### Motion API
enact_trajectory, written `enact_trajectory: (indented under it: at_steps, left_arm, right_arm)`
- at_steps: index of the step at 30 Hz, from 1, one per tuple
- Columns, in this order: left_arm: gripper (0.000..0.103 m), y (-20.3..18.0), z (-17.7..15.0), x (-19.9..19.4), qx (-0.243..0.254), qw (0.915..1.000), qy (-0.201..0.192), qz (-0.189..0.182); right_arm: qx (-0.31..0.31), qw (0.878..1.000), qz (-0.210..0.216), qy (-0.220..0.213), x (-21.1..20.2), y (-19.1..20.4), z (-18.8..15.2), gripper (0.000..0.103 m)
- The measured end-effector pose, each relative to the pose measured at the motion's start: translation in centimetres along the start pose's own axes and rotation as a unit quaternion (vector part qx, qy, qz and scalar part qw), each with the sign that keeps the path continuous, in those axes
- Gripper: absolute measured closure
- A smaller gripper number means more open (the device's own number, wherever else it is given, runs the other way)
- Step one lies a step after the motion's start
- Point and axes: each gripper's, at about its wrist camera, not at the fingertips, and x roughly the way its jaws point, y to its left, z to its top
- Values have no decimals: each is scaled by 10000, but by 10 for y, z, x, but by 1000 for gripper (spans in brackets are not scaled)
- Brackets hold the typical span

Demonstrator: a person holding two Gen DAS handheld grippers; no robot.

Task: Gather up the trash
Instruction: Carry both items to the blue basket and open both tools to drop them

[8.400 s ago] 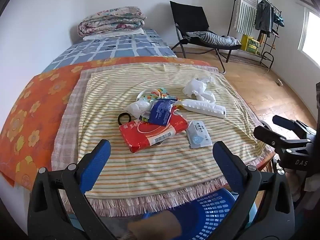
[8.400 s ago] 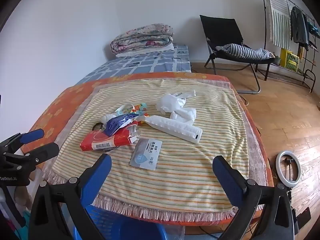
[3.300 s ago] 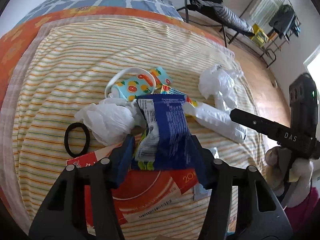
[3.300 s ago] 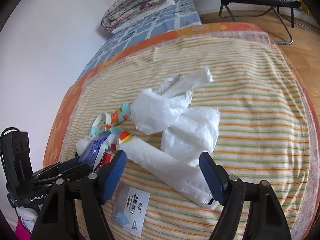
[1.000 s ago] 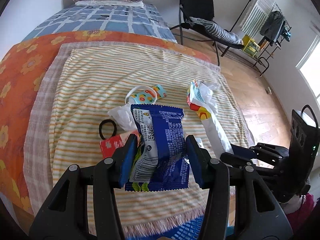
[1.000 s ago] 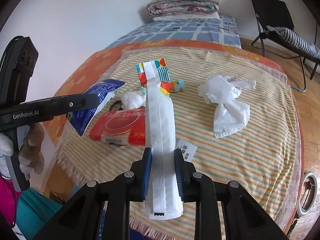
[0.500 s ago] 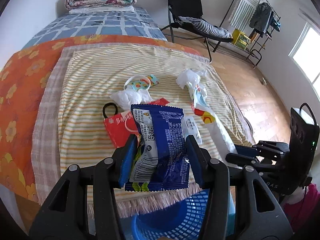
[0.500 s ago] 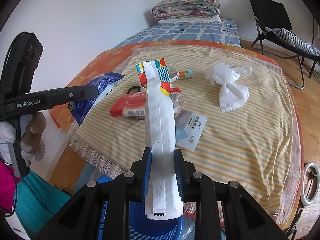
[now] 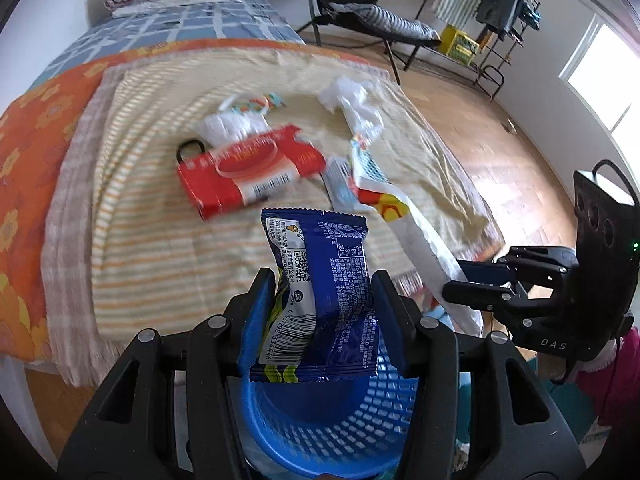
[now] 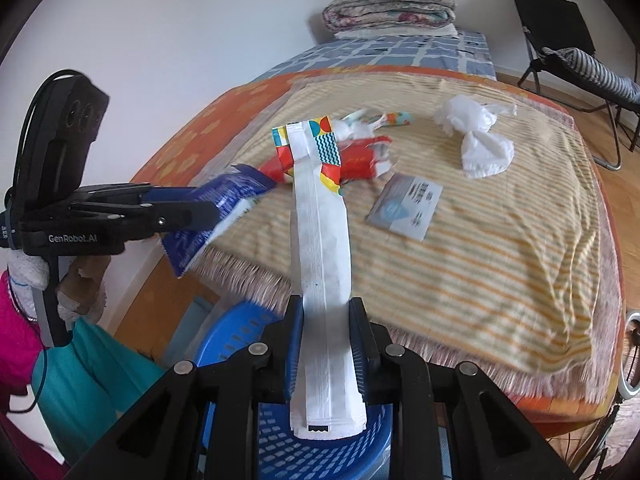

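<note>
Both grippers loaded rn: left gripper [image 9: 320,312] fingers pinching blue snack wrapper [image 9: 320,276], right gripper [image 10: 325,350] pinching long white wrapper [image 10: 320,264], both over blue basket [image 9: 328,432]. Neither dropped yet. Red pack [image 9: 248,168], white bags [image 10: 476,136], mask packet [image 10: 406,206] etc left on worktop [image 10: 500,264].

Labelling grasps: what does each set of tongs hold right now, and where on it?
Left tongs: crinkly blue snack wrapper, clamped across its lower half. Right tongs: long white paper sleeve with colourful tip, gripped near its plain end.
</note>
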Motion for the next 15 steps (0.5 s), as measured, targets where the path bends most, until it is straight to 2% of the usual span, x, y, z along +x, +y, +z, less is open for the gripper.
enact_trajectory:
  at_steps: [15]
  left_arm:
    - [52, -25, -50, 18, 216, 9984, 482, -193]
  right_arm:
    - [-279, 9995, 94, 115, -1, 17, -40, 81]
